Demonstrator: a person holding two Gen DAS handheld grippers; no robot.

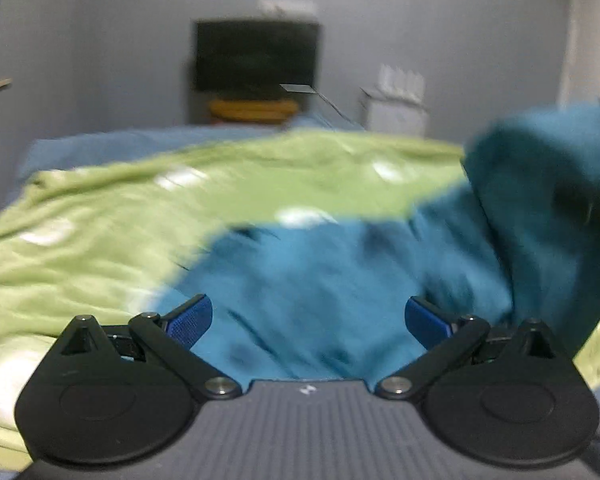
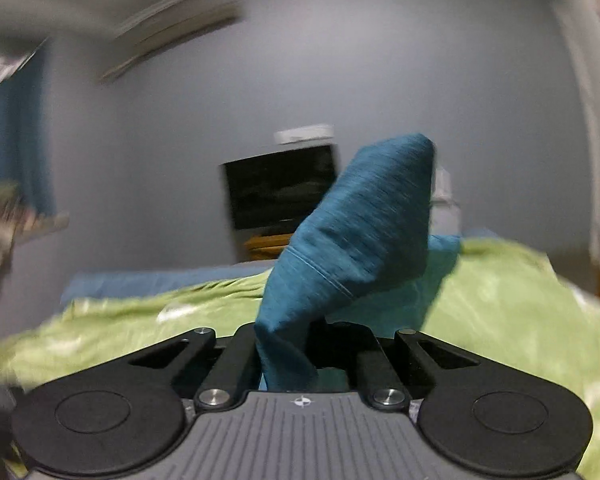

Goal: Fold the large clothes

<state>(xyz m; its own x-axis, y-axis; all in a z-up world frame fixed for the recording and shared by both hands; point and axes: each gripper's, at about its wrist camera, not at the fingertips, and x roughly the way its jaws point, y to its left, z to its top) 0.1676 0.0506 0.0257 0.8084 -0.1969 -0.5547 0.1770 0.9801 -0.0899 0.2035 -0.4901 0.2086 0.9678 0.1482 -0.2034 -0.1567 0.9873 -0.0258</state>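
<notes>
1. The left gripper [image 1: 308,320] hangs with jaws wide apart, holding nothing; the teal garment [image 1: 300,288] lies just ahead of it on the green bedsheet [image 1: 100,216].
2. The right gripper [image 2: 286,354] is clamped on a bunched corner of the garment, which stands up ahead of it. That thin pinch could slip, dropping the fold unevenly.

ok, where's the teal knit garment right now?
The teal knit garment is pinched in the shut right gripper and lifted above the green bedsheet, ahead of the dark TV screen. In the left wrist view it spreads below the open left gripper.
</notes>
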